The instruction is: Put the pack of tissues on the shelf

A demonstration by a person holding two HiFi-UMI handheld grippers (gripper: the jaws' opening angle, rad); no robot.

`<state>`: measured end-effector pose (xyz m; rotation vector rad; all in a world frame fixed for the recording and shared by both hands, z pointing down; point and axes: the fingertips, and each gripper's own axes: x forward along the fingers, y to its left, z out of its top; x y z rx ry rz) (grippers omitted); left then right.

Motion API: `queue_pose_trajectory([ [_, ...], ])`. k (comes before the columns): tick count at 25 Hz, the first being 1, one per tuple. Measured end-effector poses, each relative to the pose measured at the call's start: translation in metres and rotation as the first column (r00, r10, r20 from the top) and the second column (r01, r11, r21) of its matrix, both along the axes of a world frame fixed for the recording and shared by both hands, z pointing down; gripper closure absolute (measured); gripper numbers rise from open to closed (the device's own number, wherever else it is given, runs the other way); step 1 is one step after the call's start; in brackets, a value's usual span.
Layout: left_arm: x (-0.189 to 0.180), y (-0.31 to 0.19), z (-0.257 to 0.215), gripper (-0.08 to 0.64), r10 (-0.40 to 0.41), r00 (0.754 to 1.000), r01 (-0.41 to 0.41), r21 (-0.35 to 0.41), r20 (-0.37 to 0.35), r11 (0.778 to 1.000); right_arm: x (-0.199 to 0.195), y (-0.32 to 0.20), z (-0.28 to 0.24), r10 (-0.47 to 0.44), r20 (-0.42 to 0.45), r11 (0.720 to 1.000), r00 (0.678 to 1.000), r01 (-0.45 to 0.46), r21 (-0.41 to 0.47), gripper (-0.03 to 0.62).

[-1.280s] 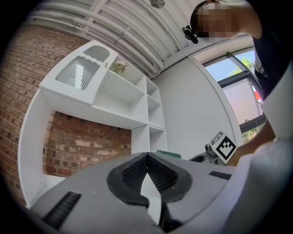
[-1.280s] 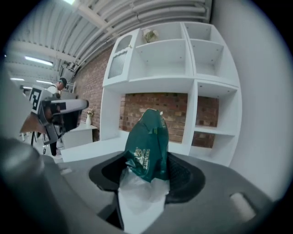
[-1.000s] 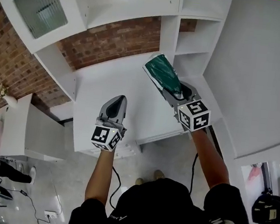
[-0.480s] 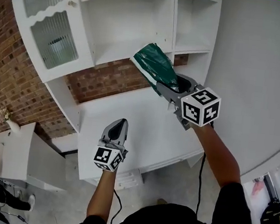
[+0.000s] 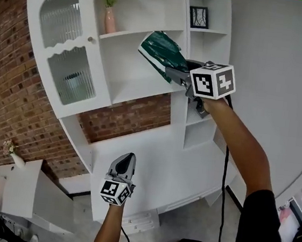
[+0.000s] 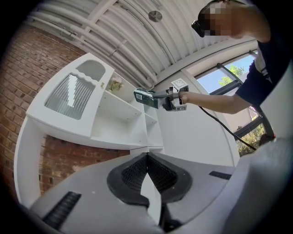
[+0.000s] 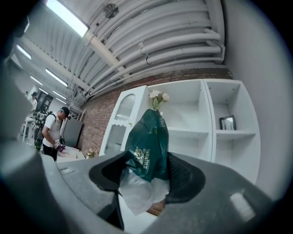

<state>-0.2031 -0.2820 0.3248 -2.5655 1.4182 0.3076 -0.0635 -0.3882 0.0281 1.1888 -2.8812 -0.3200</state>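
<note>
a brick wall (image 5: 9, 85) is being fronted by a white shelf unit (image 5: 139, 84). the right gripper (image 5: 174, 73) is being held up before its open shelves, with its jaws being pressed onto the tissue pack (image 5: 160, 51). the pack is being carried in the air, its long axis in line with the jaws. its green end is pointing away towards the shelves and its pale end is being pinched. the left gripper (image 5: 129, 157) is being held low, well apart, jaws together and empty. a vase (image 5: 110, 18) is being borne above.
</note>
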Motion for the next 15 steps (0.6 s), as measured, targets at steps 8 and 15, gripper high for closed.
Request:
queue_pose_trajectory([
  [8,-0.014,-0.011,-0.001,0.563,-0.018,1.000,0.018,-0.001,0.011,1.000,-0.017,-0.054,-0.088,0.128,-0.142,0.989,0.982,-0.116,0.087,0.351],
  [15,-0.007,-0.047,-0.008,0.563,-0.043,0.999,0.043,0.016,0.013,0.999,-0.028,-0.109,-0.154,0.170,-0.239,0.979,0.956,-0.137,0.150,0.351],
])
